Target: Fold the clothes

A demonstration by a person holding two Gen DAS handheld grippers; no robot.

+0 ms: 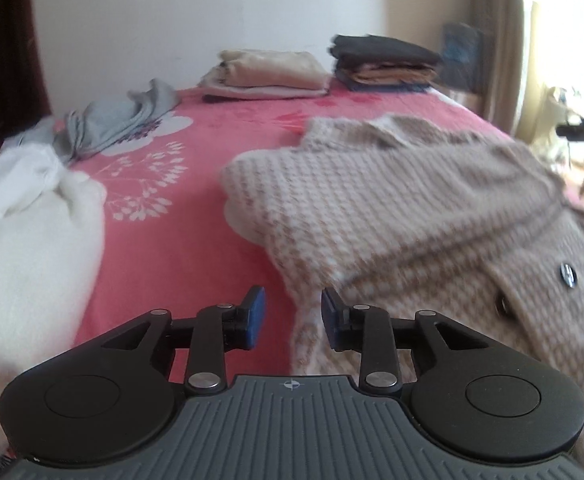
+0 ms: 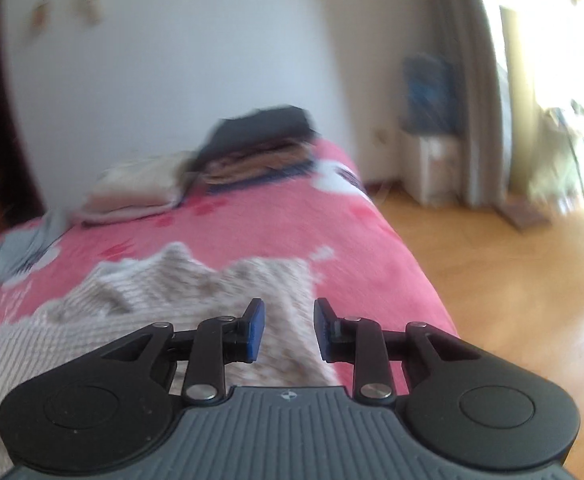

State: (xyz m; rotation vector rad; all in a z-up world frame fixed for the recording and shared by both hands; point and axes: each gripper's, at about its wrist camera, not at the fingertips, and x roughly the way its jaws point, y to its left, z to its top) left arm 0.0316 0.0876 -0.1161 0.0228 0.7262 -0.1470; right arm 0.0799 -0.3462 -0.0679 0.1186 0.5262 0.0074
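Both jaws parted and empty, the left hand-held gripper (image 1: 293, 318) and right hand-held gripper (image 2: 288, 329) hover over a beige cardigan (image 1: 403, 208) on the bed (image 1: 196, 208); next, pinch matching edges, fold evenly.

nothing readable here: no words, brand names or numbers on anything in either view.

Left gripper (image 1: 293, 318) and right gripper (image 2: 288, 328), same build: black linkage arms, silver pivot screws, blue pads, round black hubs at 4 and 8 o'clock, ribbed grey body with crosshair mark.
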